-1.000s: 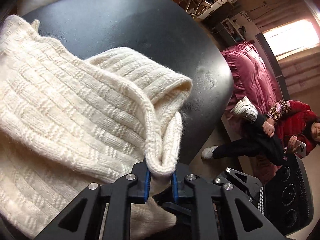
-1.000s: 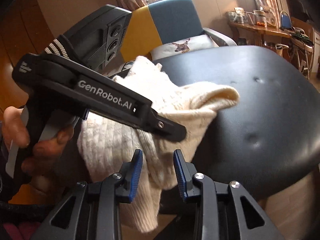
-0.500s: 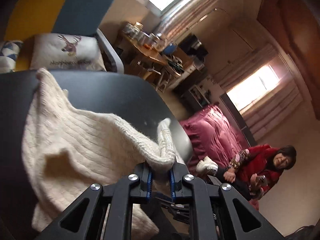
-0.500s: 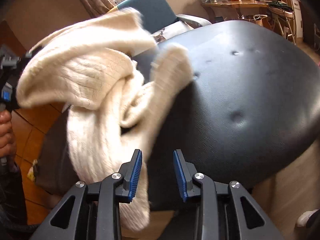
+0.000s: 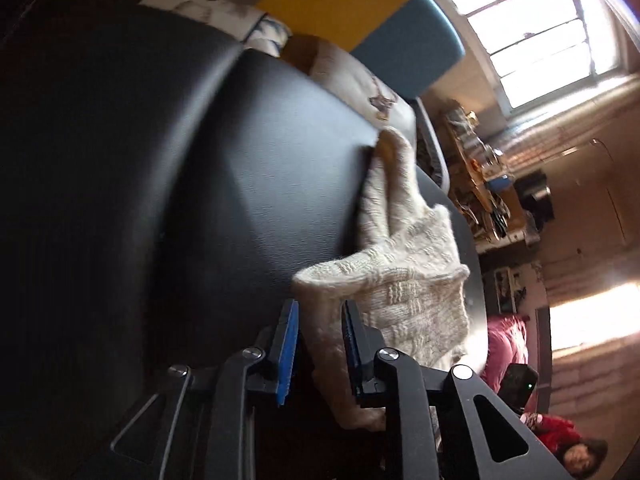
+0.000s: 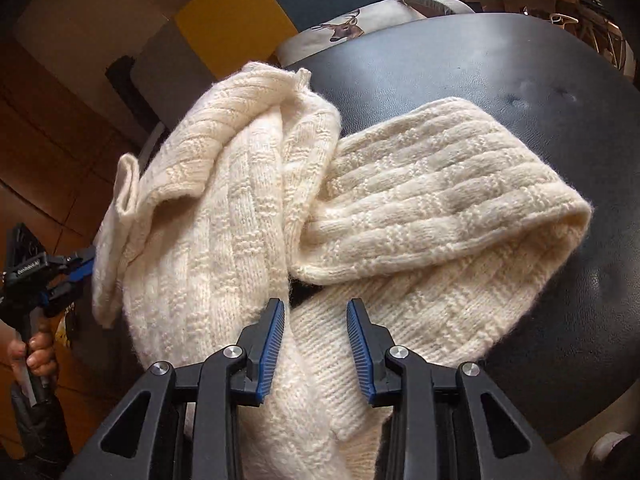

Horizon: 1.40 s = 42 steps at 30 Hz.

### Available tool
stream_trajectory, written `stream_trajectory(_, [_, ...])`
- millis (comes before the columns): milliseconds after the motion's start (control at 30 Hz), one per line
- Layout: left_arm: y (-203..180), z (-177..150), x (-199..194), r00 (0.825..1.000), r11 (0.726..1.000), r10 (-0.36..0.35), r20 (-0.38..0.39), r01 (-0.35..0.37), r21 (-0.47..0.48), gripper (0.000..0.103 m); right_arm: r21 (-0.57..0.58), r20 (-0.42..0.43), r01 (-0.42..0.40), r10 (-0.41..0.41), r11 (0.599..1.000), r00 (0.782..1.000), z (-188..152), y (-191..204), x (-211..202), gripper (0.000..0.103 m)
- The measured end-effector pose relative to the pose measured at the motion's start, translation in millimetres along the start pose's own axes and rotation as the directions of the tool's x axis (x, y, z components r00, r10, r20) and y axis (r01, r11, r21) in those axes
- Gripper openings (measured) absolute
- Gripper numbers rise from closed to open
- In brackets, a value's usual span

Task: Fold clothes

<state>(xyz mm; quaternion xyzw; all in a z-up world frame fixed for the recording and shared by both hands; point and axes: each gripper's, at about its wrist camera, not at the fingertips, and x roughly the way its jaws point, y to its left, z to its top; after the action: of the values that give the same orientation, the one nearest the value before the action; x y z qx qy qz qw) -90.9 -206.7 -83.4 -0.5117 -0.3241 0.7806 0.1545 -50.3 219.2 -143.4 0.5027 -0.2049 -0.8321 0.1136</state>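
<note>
**Right wrist view: a cream sweater lies bunched on a black seat**

Right wrist view shows a cream knit sweater point(image 6: 248, 216) lying in a heap on a black leather seat point(image 6: 520, 72). One part of it is folded over and lies flat toward the right. Another part is piled up on the left and hangs over the seat's left edge. The right gripper point(image 6: 316, 340) is just above the near part of the sweater. Its two blue fingers point(image 6: 272, 344) are spread apart and hold nothing. The wool shows in the gap between them.

Far to the left, a hand point(image 6: 34, 356) holds the left gripper point(image 6: 78, 270) by its handle, off the side of the seat. From here you cannot tell if that gripper is touching the sweater.

Behind the seat stands a chair with a yellow and blue back point(image 6: 256, 12). A white pillow with a deer picture point(image 6: 344, 28) rests on it.

The left wrist view is tilted and a bit blurry. Here the left gripper point(image 5: 318, 344) has its blue fingers point(image 5: 289, 348) a little apart, and a strip of the sweater point(image 5: 400, 276) runs between them. You cannot tell if the fingers are pinching it or if it just hangs there. The rest of the sweater stretches away across the black seat point(image 5: 160, 180). A bright window point(image 5: 536, 28) is at the top right. A person in a red top point(image 5: 556, 440) is in the bottom right corner.
</note>
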Motion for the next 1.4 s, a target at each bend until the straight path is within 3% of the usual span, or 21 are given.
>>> stream_trajectory(100, [8.8,-19.8,-8.2,1.0,1.0,-0.005,-0.001,0.005,-0.004,0.052,0.029,0.011,-0.024,0.024,0.999,1.0,-4.4,-6.3,0.1,0.035])
stream_trajectory(167, [4.3,-35.7,-7.3,1.0,1.0,-0.001,-0.021,0.001,0.017,0.055,0.033,0.02,-0.023,0.022,0.999,1.0,-6.8,-6.2,1.4,0.035])
stream_trajectory(300, [-34.3,-68.6,4.3,0.997,0.981,0.069,0.014,-0.071,0.18,0.062,-0.018,0.04,0.026,-0.026,0.999,0.999,-7.3,4.9,-1.1,0.038])
stream_trajectory(367, [-61.6,-84.8,12.6,0.989,0.934,0.125,0.083,-0.145,0.326,0.072,-0.066,0.046,0.067,-0.064,0.996,0.997,-9.4,11.4,-0.4,0.039])
stream_trajectory(400, [-72.9,-90.5,19.2,0.98,0.899,0.163,0.118,-0.197,0.39,0.077,-0.093,0.045,0.087,-0.084,0.992,0.996,-10.2,15.9,0.5,0.041])
stream_trajectory(500, [-95.9,-101.8,41.3,0.941,0.786,0.268,0.208,-0.338,0.518,0.078,-0.154,0.033,0.124,-0.121,0.98,0.992,-11.1,25.0,3.0,0.044])
stream_trajectory(600, [-94.1,-100.3,58.6,0.921,0.758,0.325,0.214,-0.389,0.523,0.078,-0.136,0.025,0.112,-0.11,0.984,0.994,-10.5,23.4,3.6,0.046])
stream_trajectory(667, [-82.6,-90.4,62.3,0.94,0.818,0.299,0.163,-0.341,0.463,0.072,-0.138,0.037,0.107,-0.103,0.985,0.994,-12.6,22.7,2.8,0.046])
stream_trajectory(700, [-73.7,-83.4,61.6,0.957,0.866,0.261,0.126,-0.29,0.407,0.061,-0.141,0.044,0.105,-0.099,0.984,0.994,-13.9,22.5,2.4,0.046])
stream_trajectory(767, [-54.9,-67.2,60.3,0.983,0.944,0.172,0.069,-0.185,0.272,0.06,-0.138,0.059,0.096,-0.089,0.986,0.994,-16.4,21.3,1.3,0.046])
stream_trajectory(867, [-21.6,-54.7,49.0,0.996,0.992,0.068,0.051,-0.072,0.102,0.06,-0.124,0.062,0.082,-0.075,0.989,0.995,-17.3,19.2,0.1,0.046])
stream_trajectory(933, [-6.2,-51.1,41.8,0.999,0.999,-0.003,0.046,0.001,0.032,0.064,-0.127,0.053,0.085,-0.079,0.988,0.995,-16.2,20.4,0.0,0.046])
stream_trajectory(1033, [0.5,-47.3,35.0,0.999,0.999,-0.002,0.05,0.0,0.036,0.073,-0.141,0.041,0.1,-0.095,0.985,0.995,-14.8,24.3,0.0,0.047])
stream_trajectory(1133, [-14.4,-46.7,33.8,0.989,0.981,0.123,0.085,-0.134,0.143,0.074,-0.151,0.032,0.12,-0.117,0.981,0.993,-14.2,29.1,0.0,0.047])
stream_trajectory(1233, [-24.9,-42.9,35.9,0.959,0.946,0.241,0.148,-0.266,0.184,0.071,-0.152,0.032,0.132,-0.128,0.98,0.991,-14.9,32.1,0.1,0.047])
stream_trajectory(1267, [-27.3,-41.8,36.7,0.95,0.94,0.261,0.17,-0.29,0.178,0.064,-0.152,0.035,0.133,-0.129,0.979,0.991,-15.6,32.7,-0.2,0.047])
stream_trajectory(1333, [-30.0,-37.3,39.5,0.942,0.942,0.272,0.195,-0.302,0.147,0.016,-0.154,0.043,0.134,-0.129,0.979,0.991,-17.1,33.7,-1.0,0.047])
stream_trajectory(1400, [-20.4,-28.5,43.6,0.965,0.975,0.203,0.169,-0.215,0.059,0.01,-0.145,0.048,0.129,-0.123,0.981,0.991,-18.0,33.8,-4.2,0.047])
